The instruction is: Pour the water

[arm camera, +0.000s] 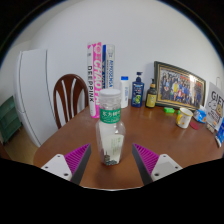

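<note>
A clear water bottle (110,128) with a green-and-white label and a white cap stands upright on the brown wooden table (150,135). It rises between my two fingers, with a gap at each side, and rests on the table. My gripper (112,160) is open, its magenta pads (77,157) low at either side of the bottle's base. A small white cup (184,118) stands further off to the right on the table.
At the table's back stand tall pink-and-white boxes (96,66), a blue-labelled bottle (124,90), a dark bottle (138,90), a framed photo (180,85) and small items. A wooden chair (68,98) is behind the table at the left.
</note>
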`<state>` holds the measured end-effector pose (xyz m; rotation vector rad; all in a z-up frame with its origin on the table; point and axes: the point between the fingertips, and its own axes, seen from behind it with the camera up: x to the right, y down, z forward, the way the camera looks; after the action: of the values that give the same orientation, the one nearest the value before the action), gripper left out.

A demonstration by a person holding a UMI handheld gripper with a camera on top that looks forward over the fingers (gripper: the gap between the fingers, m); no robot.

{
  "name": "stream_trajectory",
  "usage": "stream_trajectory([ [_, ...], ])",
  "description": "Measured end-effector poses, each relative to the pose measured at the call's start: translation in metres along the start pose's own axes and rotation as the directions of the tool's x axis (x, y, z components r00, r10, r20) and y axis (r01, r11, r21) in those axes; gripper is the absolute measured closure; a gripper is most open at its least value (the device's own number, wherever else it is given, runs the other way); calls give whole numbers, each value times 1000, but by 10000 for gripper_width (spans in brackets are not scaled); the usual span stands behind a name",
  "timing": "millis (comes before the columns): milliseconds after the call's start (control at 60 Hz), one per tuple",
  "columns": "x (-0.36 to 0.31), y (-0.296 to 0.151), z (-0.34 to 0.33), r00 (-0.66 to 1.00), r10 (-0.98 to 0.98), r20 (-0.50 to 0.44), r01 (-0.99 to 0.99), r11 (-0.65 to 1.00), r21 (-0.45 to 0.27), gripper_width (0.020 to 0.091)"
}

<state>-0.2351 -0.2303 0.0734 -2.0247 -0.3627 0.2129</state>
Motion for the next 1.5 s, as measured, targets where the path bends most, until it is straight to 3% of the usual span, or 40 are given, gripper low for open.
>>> stream_trajectory([
  [150, -2, 5, 39, 1000, 0, -12, 0, 1000, 5, 288],
  [283, -5, 2, 55, 1000, 10, -5, -10, 999, 35, 535],
  [517, -4, -6, 55, 1000, 15, -15, -14, 997, 70, 671],
  [767, 10, -73, 43, 992, 128, 3, -127, 984, 128, 697],
  [917, 40, -147, 44, 925, 364, 111, -379, 907, 185, 698],
  [1067, 90, -212, 56, 733, 624, 273, -674, 719, 168, 696],
  [1200, 154, -246, 77, 425, 820, 383, -899, 431, 75, 697],
  [1333, 217, -254, 106, 101, 899, 427, -993, 120, -19, 697],
  [1500, 269, -237, 135, -252, 871, 422, -967, -207, -150, 699],
])
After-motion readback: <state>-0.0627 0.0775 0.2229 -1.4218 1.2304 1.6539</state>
